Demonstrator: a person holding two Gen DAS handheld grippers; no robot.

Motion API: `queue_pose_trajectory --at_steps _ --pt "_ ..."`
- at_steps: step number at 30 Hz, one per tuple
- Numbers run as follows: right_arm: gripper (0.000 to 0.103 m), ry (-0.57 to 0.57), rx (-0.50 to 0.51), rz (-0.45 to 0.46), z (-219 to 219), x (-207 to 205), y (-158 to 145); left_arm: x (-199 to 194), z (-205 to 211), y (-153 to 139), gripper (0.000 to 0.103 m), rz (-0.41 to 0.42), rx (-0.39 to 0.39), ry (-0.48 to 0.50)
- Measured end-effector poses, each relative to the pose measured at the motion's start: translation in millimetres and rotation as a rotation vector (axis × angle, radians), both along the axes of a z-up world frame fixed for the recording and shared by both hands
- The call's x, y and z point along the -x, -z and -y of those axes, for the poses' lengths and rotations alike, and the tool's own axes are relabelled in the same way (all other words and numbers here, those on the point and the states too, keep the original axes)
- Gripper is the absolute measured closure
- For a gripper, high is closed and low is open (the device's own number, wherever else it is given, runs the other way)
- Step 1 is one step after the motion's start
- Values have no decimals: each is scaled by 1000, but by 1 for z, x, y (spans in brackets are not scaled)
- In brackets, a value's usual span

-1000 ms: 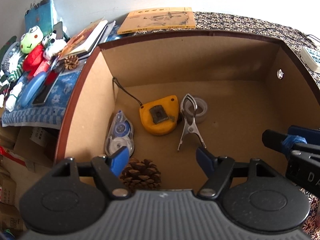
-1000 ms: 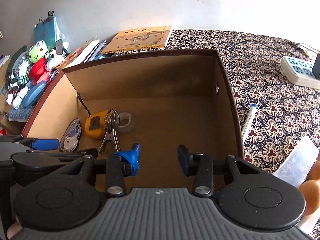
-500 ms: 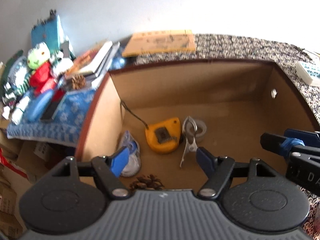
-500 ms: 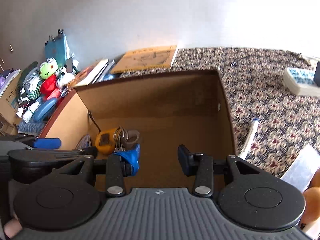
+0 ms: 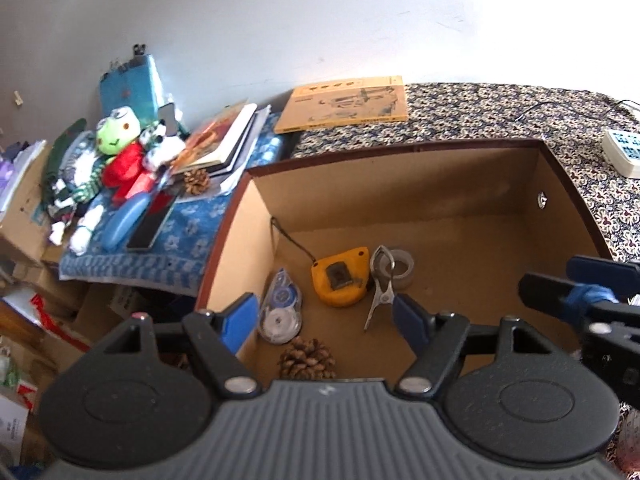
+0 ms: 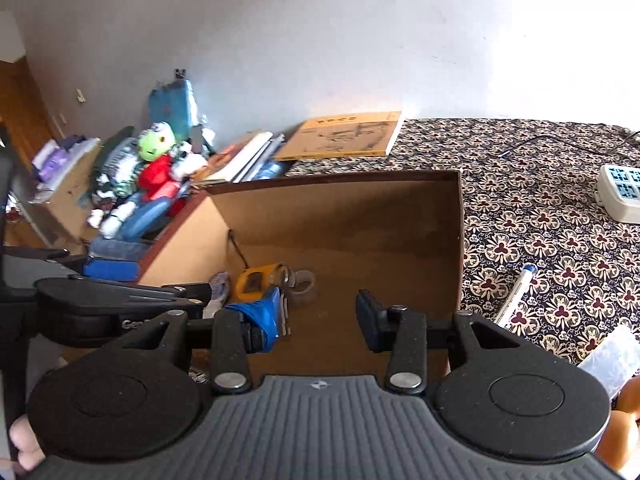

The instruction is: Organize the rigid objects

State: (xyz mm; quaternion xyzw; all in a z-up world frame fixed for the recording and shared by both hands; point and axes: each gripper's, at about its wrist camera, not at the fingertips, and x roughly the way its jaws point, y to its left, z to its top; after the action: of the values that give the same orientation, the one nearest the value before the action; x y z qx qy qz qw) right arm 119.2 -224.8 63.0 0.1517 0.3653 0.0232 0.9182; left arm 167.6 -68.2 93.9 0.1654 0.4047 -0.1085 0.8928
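A brown cardboard box [image 5: 400, 184] holds a yellow tape measure [image 5: 340, 278], a metal clamp [image 5: 380, 284], a clear tape roll [image 5: 402, 266], a correction tape dispenser [image 5: 280, 308] and a pine cone [image 5: 306, 358]. My left gripper [image 5: 324, 320] is open and empty above the box's near side. My right gripper [image 6: 320, 314] is open and empty, also above the box [image 6: 340, 208]; it shows at the right edge of the left wrist view [image 5: 580, 292]. A white pen [image 6: 516, 292] lies on the patterned cloth right of the box.
A yellow booklet [image 5: 348, 104] lies behind the box. Books, a second pine cone [image 5: 196, 180], plush toys [image 5: 120, 148] and a blue case [image 5: 122, 220] crowd the left. A white power strip [image 6: 620, 188] sits far right. A clear packet [image 6: 608, 360] lies near right.
Both grippers have risen and drawn back from the box, so its contents look smaller and more wall shows. Both stay open and empty. Nothing in the box moved.
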Motion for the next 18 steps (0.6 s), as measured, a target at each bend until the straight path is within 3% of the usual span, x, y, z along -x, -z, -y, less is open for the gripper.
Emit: queue_pose_trajectory --at_steps 11,18 --pt "77 -82 -7 30 14 38 -14 37 9 -10 28 -8 5 -98" --pt "77 -74 -55 30 13 47 -15 51 3 -12 28 11 -6 -95"
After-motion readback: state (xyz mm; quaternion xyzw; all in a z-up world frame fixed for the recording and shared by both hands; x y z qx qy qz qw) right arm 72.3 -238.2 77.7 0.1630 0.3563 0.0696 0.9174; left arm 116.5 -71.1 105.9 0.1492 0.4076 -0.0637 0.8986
